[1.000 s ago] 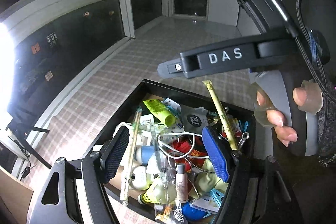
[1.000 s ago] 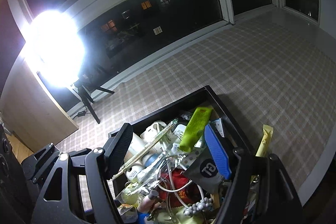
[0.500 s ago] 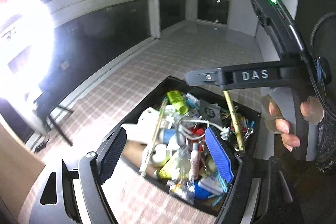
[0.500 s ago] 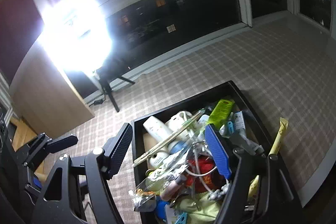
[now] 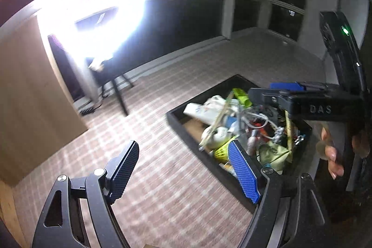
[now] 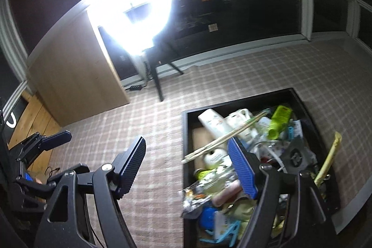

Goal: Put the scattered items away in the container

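Both grippers are swung leftward off the filled container (image 6: pixel 309 106), now seen at the right, over checked floor (image 6: pixel 162 131).

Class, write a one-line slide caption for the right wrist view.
Open right gripper empty above checked cloth, beside a black tray heaped with clutter.
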### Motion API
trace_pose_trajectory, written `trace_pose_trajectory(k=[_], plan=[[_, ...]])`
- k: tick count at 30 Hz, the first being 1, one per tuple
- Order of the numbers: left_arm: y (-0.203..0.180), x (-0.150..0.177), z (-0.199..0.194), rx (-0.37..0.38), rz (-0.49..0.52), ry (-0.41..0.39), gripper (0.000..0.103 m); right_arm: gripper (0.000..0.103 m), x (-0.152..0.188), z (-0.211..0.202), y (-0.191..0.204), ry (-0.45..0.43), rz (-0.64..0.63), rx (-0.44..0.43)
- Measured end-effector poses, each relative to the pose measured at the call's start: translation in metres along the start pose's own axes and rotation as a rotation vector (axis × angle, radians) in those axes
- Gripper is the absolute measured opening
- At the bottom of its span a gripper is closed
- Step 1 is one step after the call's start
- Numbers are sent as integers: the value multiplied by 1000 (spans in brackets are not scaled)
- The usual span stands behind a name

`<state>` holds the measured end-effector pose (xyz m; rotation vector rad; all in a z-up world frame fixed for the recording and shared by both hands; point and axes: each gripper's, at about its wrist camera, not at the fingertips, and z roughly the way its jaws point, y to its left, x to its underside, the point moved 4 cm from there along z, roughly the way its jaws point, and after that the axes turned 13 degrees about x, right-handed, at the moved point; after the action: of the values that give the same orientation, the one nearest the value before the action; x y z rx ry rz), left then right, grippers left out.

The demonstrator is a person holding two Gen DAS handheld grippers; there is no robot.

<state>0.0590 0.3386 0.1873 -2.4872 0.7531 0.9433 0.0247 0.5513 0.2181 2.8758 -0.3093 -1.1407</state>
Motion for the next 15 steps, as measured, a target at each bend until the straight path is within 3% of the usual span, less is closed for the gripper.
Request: trace_pose_trajectory(k=[15], plan=[[83, 86, -65, -194, -294, -31, 78, 73, 57, 20, 116, 54, -183, -111]])
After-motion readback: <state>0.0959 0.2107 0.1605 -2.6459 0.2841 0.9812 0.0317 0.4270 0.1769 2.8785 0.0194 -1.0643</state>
